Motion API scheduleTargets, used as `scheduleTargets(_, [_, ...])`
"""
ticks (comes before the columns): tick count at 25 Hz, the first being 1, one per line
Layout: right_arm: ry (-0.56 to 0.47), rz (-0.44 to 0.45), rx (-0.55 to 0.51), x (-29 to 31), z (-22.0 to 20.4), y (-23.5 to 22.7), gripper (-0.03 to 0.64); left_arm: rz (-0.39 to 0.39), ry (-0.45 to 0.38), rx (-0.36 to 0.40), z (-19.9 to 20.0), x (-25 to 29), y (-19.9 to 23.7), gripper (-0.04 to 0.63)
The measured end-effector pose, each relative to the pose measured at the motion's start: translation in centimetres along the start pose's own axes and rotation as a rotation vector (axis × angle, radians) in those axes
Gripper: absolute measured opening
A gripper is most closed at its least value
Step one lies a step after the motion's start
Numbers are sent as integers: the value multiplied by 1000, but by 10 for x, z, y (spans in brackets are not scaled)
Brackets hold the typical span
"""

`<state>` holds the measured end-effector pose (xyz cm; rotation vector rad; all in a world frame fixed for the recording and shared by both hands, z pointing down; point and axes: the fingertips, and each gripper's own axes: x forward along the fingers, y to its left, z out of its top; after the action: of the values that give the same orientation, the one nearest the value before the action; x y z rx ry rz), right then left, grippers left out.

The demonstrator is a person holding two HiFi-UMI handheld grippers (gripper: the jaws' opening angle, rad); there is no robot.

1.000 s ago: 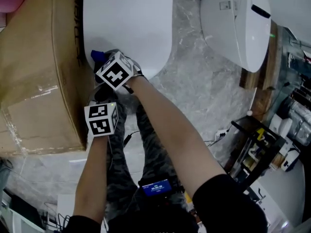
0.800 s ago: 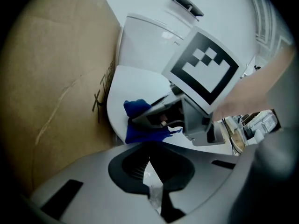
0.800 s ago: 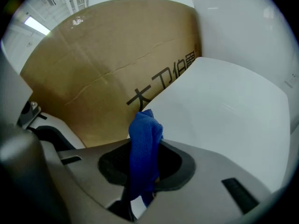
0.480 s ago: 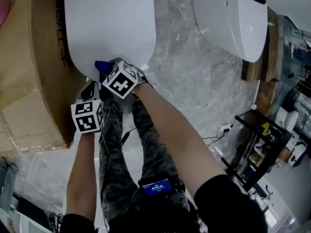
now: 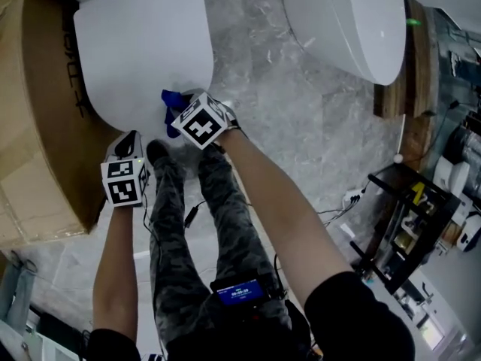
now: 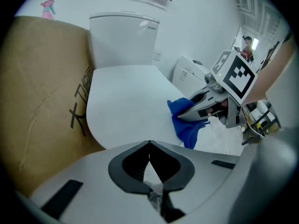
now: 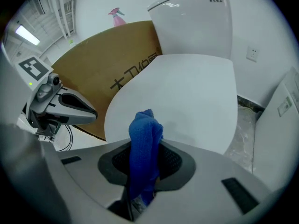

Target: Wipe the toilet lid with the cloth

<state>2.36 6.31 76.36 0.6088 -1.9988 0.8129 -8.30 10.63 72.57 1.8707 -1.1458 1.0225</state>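
Cloth (image 7: 145, 125) at front edge of toilet lid (image 5: 143, 51), pinched in right claw (image 7: 142, 148).
Blue, nubby weave, bunched into a fold; lid smooth, white, rounded. Left claw (image 6: 149, 148) closed on nothing, just off the lid's front edge, beside brown cardboard box (image 5: 34, 141).

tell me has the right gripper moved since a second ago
Yes. The right gripper, holding the blue cloth, slid rightward along the front edge of the toilet lid, from its left corner to its right.

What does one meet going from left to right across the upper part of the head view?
cardboard box → toilet lid → marble floor → second toilet → wooden board
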Motion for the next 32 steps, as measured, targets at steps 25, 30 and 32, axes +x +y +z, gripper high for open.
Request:
scheduleTargets(25, [153,-76,117,-32,-69,-16,92,16,47,84,-1,-24,-44,11])
scheduleTargets(30, [187,-51,132,-41,-80,16,92,20,53,95,-9,-45,-33,11])
scheduleTargets(32, [219,-54,156,-55,-87,27,92,26,59,101,-10,-57,-30,11])
